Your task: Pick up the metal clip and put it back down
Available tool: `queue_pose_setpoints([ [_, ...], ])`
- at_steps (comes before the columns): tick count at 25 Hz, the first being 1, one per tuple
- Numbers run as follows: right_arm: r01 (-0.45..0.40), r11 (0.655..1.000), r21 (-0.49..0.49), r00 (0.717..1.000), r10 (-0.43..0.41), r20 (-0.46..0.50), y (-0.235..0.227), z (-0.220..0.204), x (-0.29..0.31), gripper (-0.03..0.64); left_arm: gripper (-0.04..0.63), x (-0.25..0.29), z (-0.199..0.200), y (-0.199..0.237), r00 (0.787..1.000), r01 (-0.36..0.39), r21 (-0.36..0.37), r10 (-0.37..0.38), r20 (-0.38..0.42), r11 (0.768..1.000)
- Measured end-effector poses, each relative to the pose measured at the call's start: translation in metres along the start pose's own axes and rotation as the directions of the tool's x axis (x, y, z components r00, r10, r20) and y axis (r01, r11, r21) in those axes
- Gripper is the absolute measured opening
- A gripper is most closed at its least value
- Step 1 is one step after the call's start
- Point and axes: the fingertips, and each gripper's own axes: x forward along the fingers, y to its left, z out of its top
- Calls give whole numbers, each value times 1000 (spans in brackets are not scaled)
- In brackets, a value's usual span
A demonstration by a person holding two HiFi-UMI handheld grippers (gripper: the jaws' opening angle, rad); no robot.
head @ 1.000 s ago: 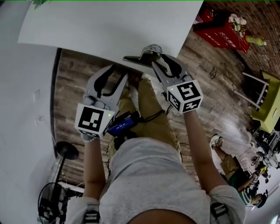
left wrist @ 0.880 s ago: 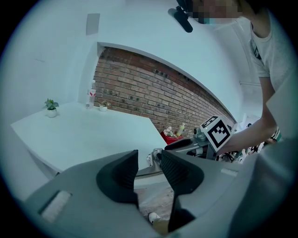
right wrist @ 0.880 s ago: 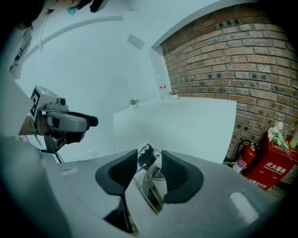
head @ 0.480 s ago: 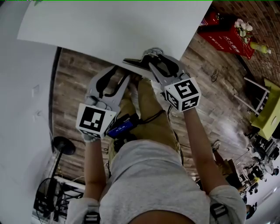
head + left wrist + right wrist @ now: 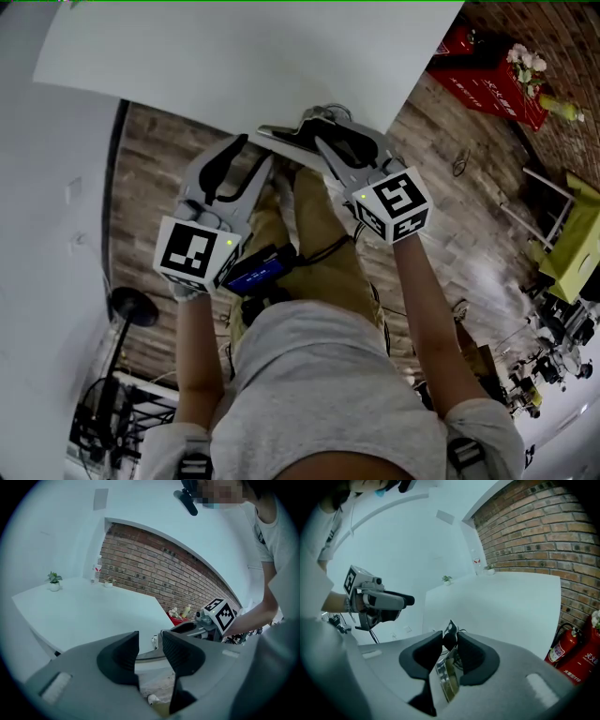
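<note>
Much of the metal clip (image 5: 446, 677) is hiding between the right gripper's (image 5: 449, 637) pads, which have just been closing and are now pinching it at the white table's (image 5: 244, 56) near edge. Whether it is touching the table, I cannot tell. Left gripper (image 5: 150, 639) is hovering beside it, jaws apart and empty. Brick wall (image 5: 534, 536) is backing the table, and wooden floor (image 5: 150, 159) is showing below.

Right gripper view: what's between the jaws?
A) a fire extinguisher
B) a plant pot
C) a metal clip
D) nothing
C: the right gripper has just been closing its jaws, and its pads now pinch the clip between them.
</note>
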Motion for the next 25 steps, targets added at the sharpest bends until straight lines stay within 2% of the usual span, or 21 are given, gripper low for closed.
queue_pose_setpoints([
  [8, -70, 998, 2, 997, 70, 32, 11, 7, -6, 53, 175, 9, -4, -2, 999, 35, -6, -35, -23, 999],
  [16, -68, 997, 34, 995, 65, 74, 11, 14, -10, 40, 181, 16, -7, -2, 997, 65, -31, -66, -31, 997],
  [20, -73, 995, 72, 992, 65, 111, 10, 21, -17, 38, 229, 23, -14, -6, 992, 102, -48, -105, -65, 994],
  [25, -77, 993, 88, 985, 62, 161, 13, 34, -28, 38, 239, 29, -17, -12, 988, 131, -65, -136, -70, 989],
])
